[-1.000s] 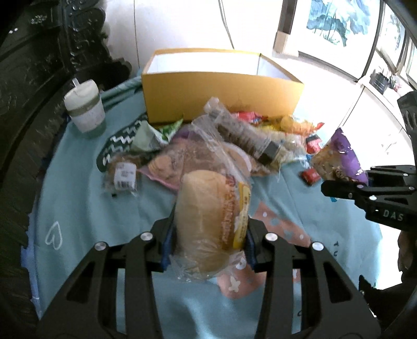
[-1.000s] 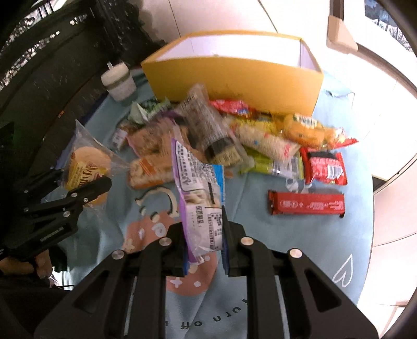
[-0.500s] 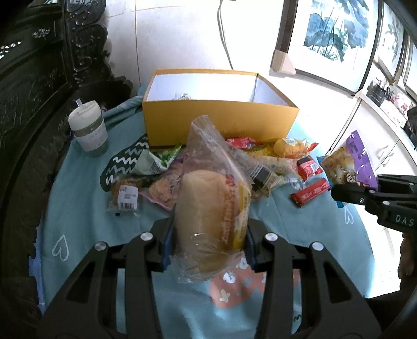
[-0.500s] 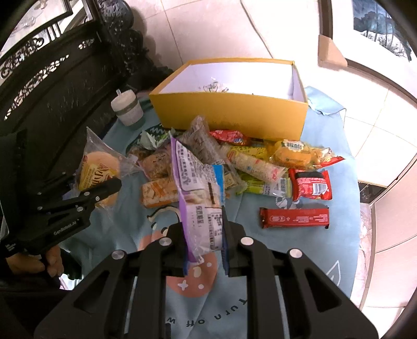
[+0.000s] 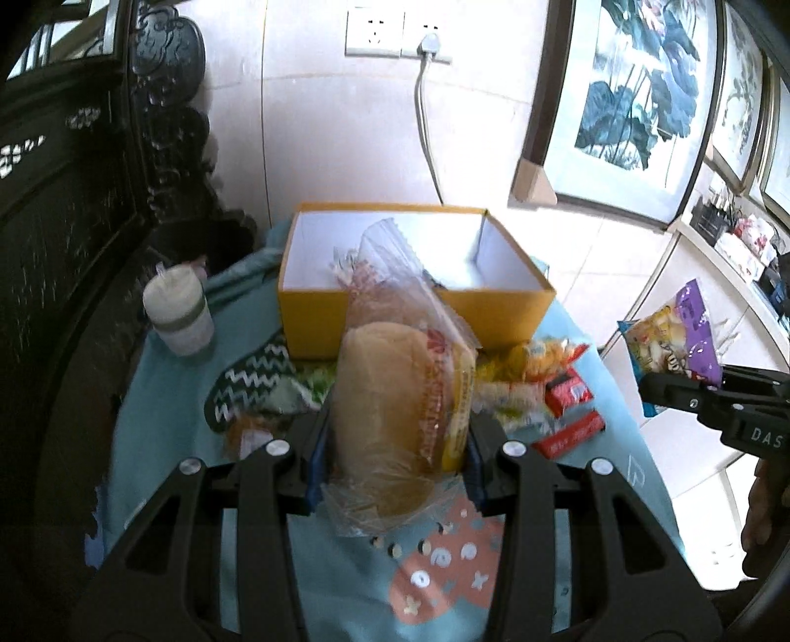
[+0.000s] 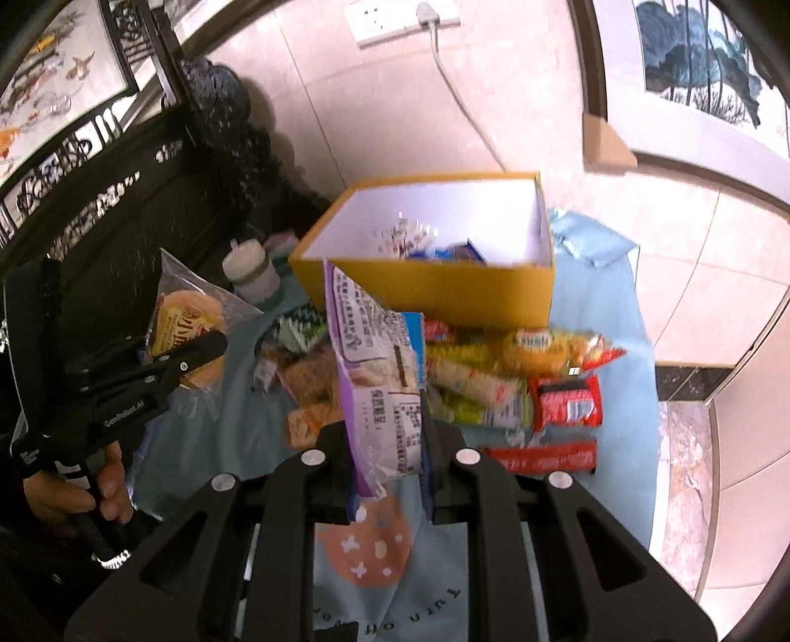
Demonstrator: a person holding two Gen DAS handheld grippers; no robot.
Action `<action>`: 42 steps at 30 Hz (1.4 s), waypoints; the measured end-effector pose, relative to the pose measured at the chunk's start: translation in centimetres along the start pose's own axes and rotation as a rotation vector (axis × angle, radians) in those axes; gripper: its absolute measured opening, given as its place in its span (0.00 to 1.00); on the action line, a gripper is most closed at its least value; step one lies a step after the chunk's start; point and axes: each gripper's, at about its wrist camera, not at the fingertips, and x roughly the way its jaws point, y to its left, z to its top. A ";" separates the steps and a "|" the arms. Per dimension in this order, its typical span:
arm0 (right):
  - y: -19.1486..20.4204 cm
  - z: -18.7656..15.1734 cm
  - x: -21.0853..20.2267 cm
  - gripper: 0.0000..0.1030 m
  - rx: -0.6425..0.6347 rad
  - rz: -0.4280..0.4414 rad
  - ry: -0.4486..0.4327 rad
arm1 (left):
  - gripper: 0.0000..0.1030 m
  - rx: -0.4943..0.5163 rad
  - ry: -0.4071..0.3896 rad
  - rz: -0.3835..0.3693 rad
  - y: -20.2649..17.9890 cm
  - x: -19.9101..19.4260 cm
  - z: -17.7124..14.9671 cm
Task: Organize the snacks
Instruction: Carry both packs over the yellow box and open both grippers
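Observation:
My left gripper [image 5: 395,444] is shut on a bagged bread bun [image 5: 395,410], held well above the table; it also shows in the right wrist view [image 6: 185,321]. My right gripper [image 6: 385,454] is shut on a purple and white snack packet [image 6: 380,375], also raised; it shows at the right of the left wrist view [image 5: 676,341]. The open yellow box [image 5: 414,316] stands at the far side of the table [image 6: 622,375] and holds a few small packets [image 6: 434,247]. A pile of loose snacks [image 6: 484,385] lies in front of the box.
A white lidded cup [image 5: 177,311] stands left of the box. Red packets [image 6: 568,400] and a red bar [image 6: 548,457] lie at the right of the pile. A dark carved screen [image 6: 123,207] stands left, the wall with a plugged socket [image 5: 400,34] behind.
Both grippers have risen with their packets and drawn back, so the box interior and the wall behind it now show. The snacks on the table have not moved.

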 end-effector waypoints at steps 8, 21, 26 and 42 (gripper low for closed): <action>0.0 5.5 -2.2 0.18 -0.037 -0.009 -0.103 | 0.41 -0.001 -0.055 0.018 -0.3 -0.1 4.6; -0.3 12.8 -0.6 0.18 -0.086 -0.012 -0.157 | 0.42 -0.030 -0.114 0.001 -1.3 2.4 11.8; -0.9 16.2 1.4 0.18 -0.098 -0.035 -0.160 | 0.42 -0.017 -0.127 0.029 -1.2 4.5 14.7; -6.9 11.6 11.6 0.54 -0.012 -0.176 0.118 | 0.91 -0.130 0.083 0.124 3.8 14.0 9.7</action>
